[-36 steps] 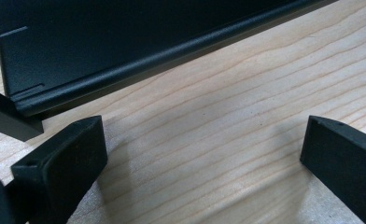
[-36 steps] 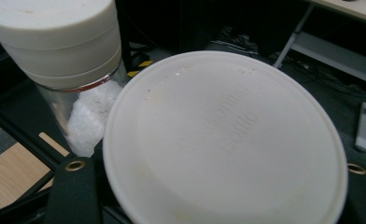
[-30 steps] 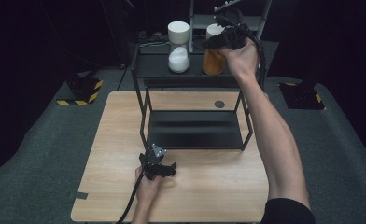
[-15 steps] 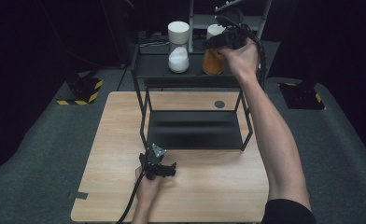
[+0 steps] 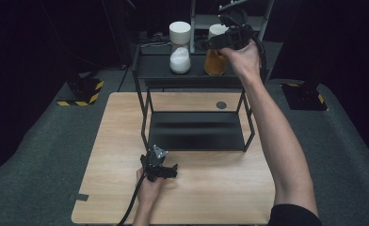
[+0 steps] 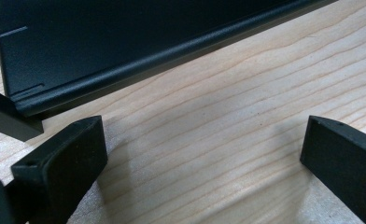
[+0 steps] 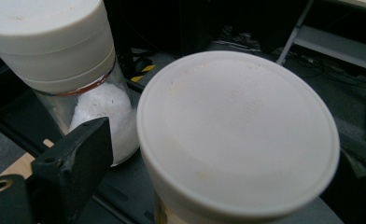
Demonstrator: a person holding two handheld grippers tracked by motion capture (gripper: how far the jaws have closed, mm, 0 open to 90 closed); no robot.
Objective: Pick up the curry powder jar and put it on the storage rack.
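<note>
The right gripper (image 5: pixel 220 41) sits at the white lid of the upright orange-filled jar (image 5: pixel 215 61) on the rack's top shelf (image 5: pixel 192 77), jaws open and straddling it; the white-filled jar (image 5: pixel 180 59) stands just beside. The left gripper (image 5: pixel 160 167), open and empty, rests on the table (image 5: pixel 220 188), well apart. Nothing visibly differs from half a second ago.

White-lidded jar (image 7: pixel 237 140) close up, white-powder jar (image 7: pixel 64 70) behind, one black jaw beside.
</note>
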